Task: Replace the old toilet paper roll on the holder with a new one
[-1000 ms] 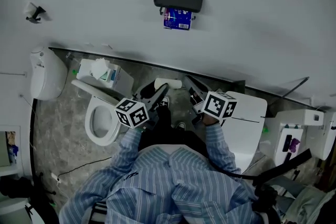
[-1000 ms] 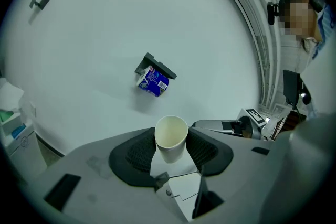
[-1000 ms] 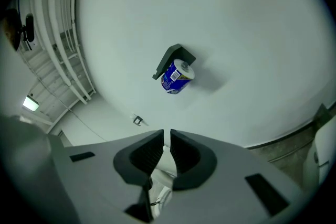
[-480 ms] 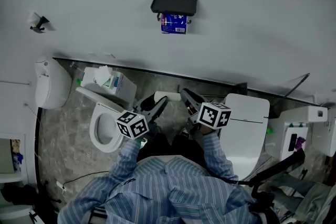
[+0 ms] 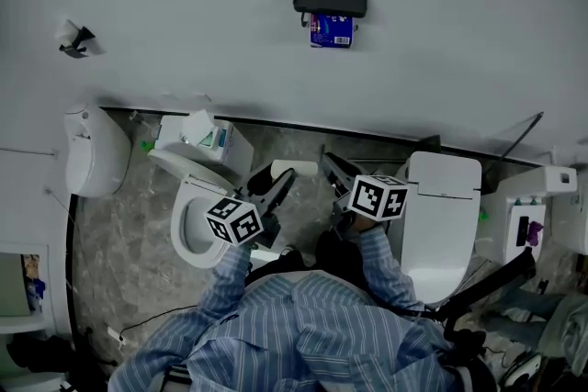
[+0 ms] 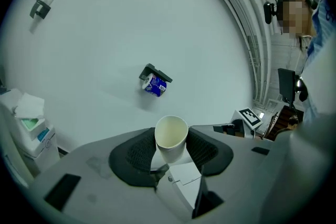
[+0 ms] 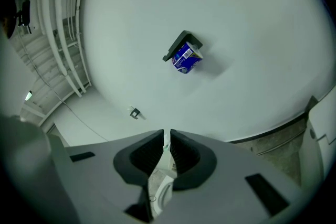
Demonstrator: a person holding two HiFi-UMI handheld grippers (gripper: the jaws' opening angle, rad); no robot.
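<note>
A black holder [image 5: 330,1] is fixed to the pale wall, and a roll in blue printed wrap [image 5: 332,29] hangs under it. Both show small in the left gripper view, holder [image 6: 155,72] and blue roll [image 6: 155,85], and in the right gripper view, holder [image 7: 180,45] and blue roll [image 7: 187,58]. My left gripper [image 5: 280,174] is shut on a white hollow tube [image 6: 171,136], which pokes out ahead of the pads [image 6: 137,152]. My right gripper [image 5: 326,162] is level beside it, its jaws shut with nothing between them [image 7: 167,136]. Both are well short of the wall.
An open toilet bowl [image 5: 193,229] is below left, with a tissue box [image 5: 197,131] on its tank. A toilet with a closed white lid [image 5: 441,216] is at right. A white fixture [image 5: 90,151] and a small wall hook [image 5: 75,39] are at far left.
Both grippers have moved a little with the person, and the holder now sits further right in the head view. Neither grip has changed.
</note>
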